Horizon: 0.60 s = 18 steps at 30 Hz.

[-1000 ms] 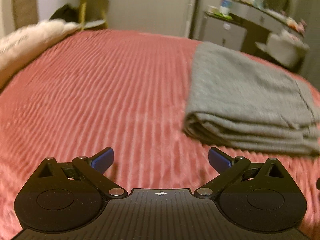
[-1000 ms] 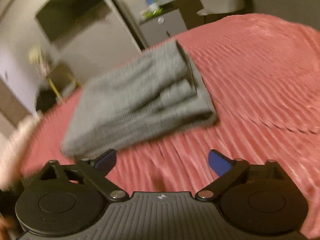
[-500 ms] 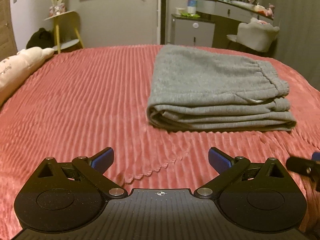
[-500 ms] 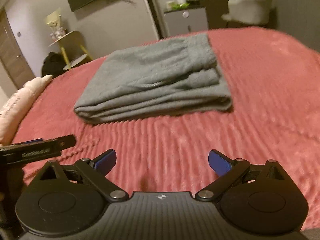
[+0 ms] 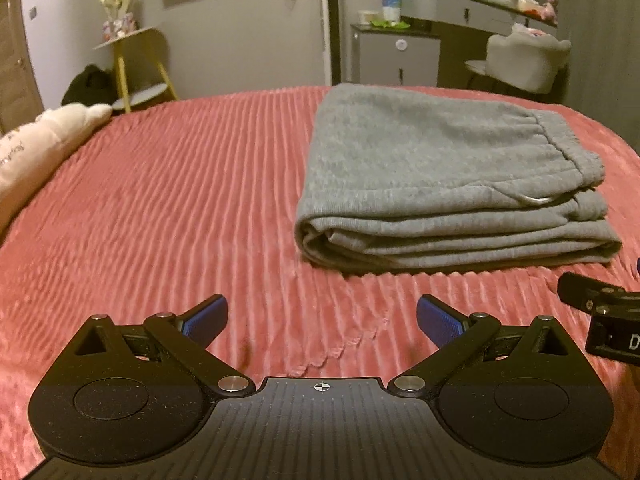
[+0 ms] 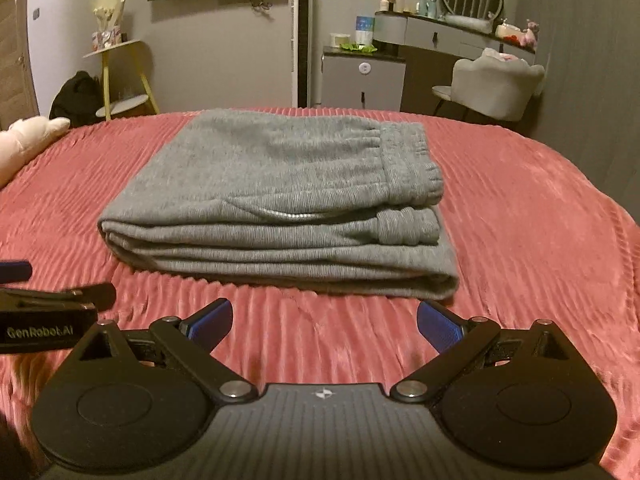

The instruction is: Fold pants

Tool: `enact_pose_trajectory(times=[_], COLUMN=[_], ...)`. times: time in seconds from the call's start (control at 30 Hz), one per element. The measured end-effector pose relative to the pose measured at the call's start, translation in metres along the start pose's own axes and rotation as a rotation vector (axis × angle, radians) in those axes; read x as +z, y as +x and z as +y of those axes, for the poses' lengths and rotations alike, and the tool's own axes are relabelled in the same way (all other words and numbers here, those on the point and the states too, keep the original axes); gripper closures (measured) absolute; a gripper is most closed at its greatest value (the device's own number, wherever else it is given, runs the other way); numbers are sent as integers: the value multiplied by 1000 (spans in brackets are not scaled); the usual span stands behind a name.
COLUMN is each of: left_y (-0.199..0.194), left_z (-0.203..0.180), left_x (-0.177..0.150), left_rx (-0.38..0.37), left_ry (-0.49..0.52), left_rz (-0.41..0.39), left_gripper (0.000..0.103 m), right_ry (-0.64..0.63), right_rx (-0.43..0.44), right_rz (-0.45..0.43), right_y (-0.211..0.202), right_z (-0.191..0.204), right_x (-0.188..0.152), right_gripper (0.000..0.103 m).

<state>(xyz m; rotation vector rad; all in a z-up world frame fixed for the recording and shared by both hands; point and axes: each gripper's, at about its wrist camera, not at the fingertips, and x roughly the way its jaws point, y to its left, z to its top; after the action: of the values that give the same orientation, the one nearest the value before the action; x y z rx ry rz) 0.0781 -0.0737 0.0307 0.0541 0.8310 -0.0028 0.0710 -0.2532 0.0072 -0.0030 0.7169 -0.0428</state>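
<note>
Though folded, pants (image 6: 276,196) between grippers

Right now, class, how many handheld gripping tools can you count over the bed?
2: the left tool sits open before the folded gray pants, and the right tool sits open beside it, both over the red bedspread.

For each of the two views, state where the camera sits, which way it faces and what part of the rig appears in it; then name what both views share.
Left wrist: on the left gripper, low over the red bedspread, facing the folded grey pants; open blue-tipped fingers show, right gripper's tip at right.
Right wrist: on the right gripper, facing the pants squarely; open fingers show, left gripper at left.
Shared: pants, bedspread, cream pillow, vanity chair.
</note>
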Motion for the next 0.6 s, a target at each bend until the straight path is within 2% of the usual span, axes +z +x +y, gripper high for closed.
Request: enact_pose_trajectory(times=[0.13,0.33,0.6], left_y=[5,13,23], left_z=[1,-10,-7], left_x=[4,5,5], left_rx=[-8,-18,-34], left_ry=[-18,34,16], left_rz=[-7,-7,23], left_gripper=[0,0,0], right_ry=[22,56,27], right_rx=[-16,-21,-21], right_rz=[-9,-15,-3], right_y=[11,25,34], right_z=[-1,-4,-7], right_x=[5,9,5], right_gripper=[4,4,4])
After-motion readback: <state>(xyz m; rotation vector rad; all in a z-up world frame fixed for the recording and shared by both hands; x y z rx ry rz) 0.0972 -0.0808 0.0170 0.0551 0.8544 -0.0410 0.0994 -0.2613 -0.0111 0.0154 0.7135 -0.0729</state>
